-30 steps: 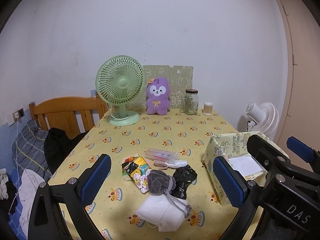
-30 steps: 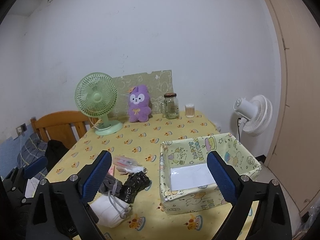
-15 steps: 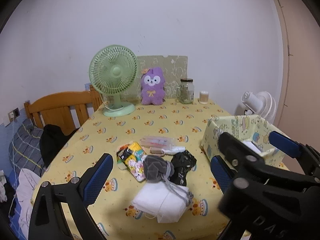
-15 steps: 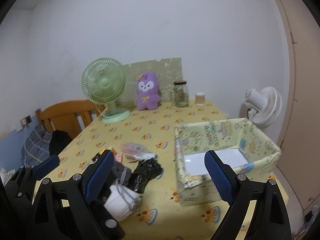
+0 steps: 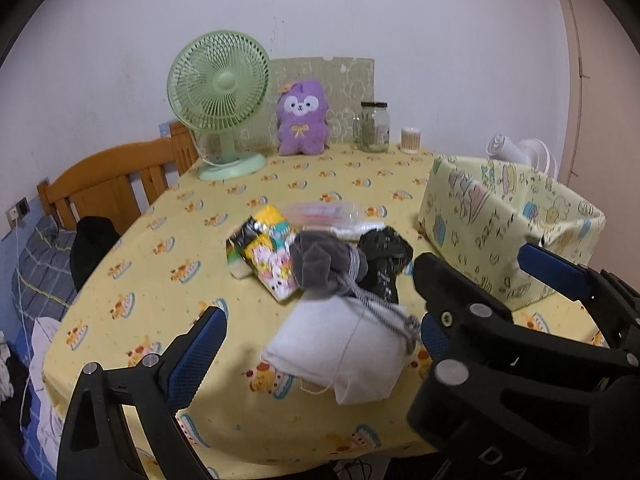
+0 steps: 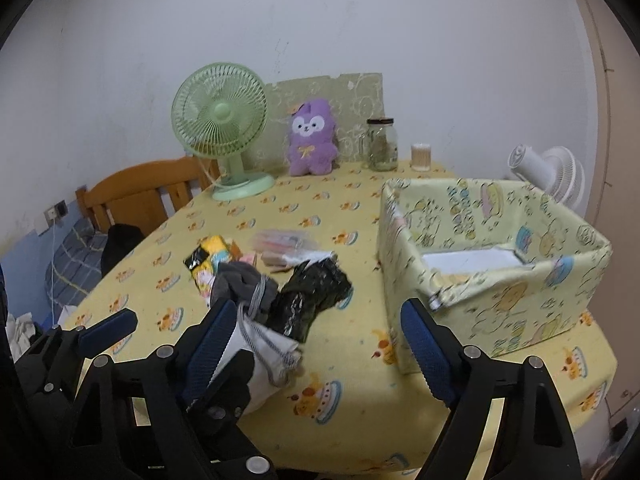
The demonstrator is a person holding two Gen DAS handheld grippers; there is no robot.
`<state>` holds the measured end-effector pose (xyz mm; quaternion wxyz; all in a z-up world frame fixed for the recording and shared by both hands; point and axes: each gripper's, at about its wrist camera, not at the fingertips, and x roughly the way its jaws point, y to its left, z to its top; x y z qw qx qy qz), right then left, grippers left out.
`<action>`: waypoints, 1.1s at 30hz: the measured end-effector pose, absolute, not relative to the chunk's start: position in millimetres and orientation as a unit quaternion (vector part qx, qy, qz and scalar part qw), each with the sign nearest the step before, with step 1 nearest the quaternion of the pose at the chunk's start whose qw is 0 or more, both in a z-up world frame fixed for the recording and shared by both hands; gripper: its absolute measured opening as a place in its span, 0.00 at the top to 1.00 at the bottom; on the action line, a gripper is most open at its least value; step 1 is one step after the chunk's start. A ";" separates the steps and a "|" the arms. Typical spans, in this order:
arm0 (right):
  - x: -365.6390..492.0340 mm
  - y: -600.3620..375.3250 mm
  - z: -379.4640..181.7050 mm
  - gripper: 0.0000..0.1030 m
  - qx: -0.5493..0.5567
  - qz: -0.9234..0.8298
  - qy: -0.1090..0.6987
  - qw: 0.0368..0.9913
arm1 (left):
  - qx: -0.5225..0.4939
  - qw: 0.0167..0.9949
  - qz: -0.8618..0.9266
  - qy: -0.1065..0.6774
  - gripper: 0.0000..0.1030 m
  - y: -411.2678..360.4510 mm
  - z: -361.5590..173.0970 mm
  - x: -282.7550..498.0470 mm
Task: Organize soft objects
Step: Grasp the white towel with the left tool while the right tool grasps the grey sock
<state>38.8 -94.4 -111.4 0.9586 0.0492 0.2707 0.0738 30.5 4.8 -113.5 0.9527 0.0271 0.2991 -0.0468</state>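
Yellow-clothed surface (image 5: 160, 240), cake print, fills both views. Nearest: left gripper (image 5: 316, 330) wide, nothing held, its pads flanking the folded white cloth (image 5: 340, 348). Right gripper (image 6: 316, 330) also open and empty; its jaws have just been closing a little, with only bare cloth and the white bundle's edge between them. Both sit lower and closer to the pile than a second ago, so the approach is underway and no grasp is made yet. Behind the white cloth: grey drawstring pouch (image 5: 324, 266) touching it, black crumpled bag (image 5: 384, 256) just beside, colourful packet (image 5: 268, 252) to the left. Patterned fabric box (image 6: 492, 256) to the right, probable destination, apparently empty apart from its white base. Far edge: green fan (image 5: 220, 100), purple plush (image 5: 302, 118), glass jar (image 5: 374, 126).
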 end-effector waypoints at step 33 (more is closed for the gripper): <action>62.2 -81.3 -148.7 0.23 0.047 0.064 0.334 0.939 | 0.010 0.938 -0.049 0.344 0.27 19.3 -149.7 51.6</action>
